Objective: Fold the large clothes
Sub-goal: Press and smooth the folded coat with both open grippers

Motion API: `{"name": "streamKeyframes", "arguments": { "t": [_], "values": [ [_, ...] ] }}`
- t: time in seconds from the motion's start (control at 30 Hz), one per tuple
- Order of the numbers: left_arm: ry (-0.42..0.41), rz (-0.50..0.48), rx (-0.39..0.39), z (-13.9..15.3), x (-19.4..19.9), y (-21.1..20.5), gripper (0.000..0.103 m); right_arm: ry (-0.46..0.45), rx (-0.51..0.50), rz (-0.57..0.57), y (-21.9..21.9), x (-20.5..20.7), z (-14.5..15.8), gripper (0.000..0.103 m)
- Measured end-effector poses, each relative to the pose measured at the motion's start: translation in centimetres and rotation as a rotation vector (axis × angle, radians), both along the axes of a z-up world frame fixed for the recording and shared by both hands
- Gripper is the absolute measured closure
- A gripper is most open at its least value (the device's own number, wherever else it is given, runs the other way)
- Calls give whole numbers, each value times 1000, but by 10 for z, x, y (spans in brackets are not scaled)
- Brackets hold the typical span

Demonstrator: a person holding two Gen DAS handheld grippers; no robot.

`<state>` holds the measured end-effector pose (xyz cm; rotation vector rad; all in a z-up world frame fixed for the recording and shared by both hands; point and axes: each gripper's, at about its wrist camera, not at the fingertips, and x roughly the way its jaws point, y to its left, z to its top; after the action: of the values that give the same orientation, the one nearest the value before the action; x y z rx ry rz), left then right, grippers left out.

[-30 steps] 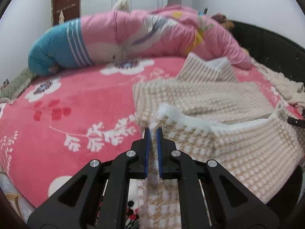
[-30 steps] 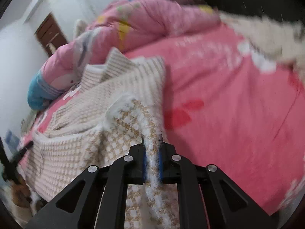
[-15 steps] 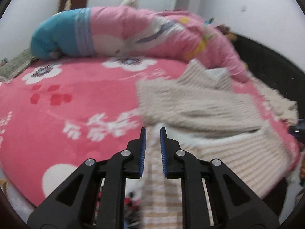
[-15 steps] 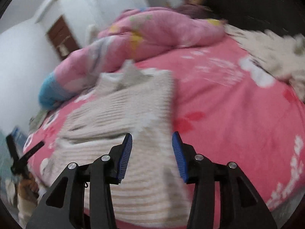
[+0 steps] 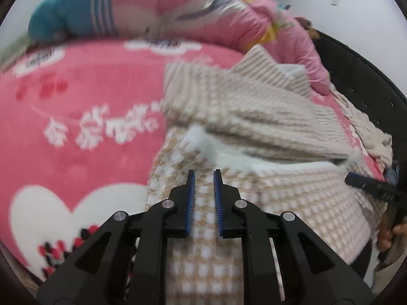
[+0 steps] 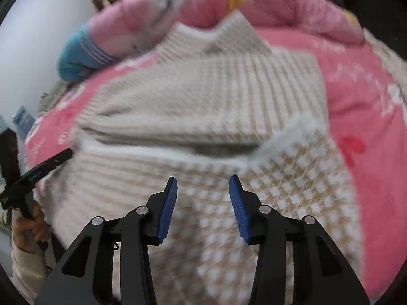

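Note:
A large beige and white knit sweater (image 5: 254,117) lies on the pink bed, its lower half folded up so the checked underside and a white fuzzy hem face up. It also shows in the right wrist view (image 6: 203,96). My left gripper (image 5: 202,175) hovers over the sweater's left fold, its jaws a small gap apart and empty. My right gripper (image 6: 202,180) is wide open and empty above the folded part's right side. The other gripper's tip shows at the edge of each view.
A pink flowered blanket (image 5: 76,101) covers the bed. A rolled pink and blue quilt (image 5: 165,12) lies along the far side. Another cream knit garment (image 5: 366,127) lies at the right by the black bed frame (image 5: 361,76).
Both grippers let go of the sweater's hem and opened. The folded half now lies on the sweater. Both grippers have pulled back and tilted down toward it.

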<state>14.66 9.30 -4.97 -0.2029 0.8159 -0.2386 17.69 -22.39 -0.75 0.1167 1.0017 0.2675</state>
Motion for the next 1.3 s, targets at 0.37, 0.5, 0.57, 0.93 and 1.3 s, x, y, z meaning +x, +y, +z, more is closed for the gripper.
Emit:
{"name": "streamKeyframes", "arguments": {
  "t": [0.37,0.5,0.57,0.93,1.3],
  "values": [
    [-40,-400,13,-1,-50,-113,85,72,-11,104,49,17,-35,58],
    [-10,-383,31,-26,-50,-113,81,19,37,97,37,-15,2,58],
    [13,-373,-16,-27,-46,-108,81,-31,20,131,38,-42,22,58],
    [9,-364,16,-27,-46,-105,80,50,-78,129,29,-69,-9,57],
    [1,-364,21,-21,-49,-108,81,85,-75,127,14,-84,-34,56]
  ]
}}
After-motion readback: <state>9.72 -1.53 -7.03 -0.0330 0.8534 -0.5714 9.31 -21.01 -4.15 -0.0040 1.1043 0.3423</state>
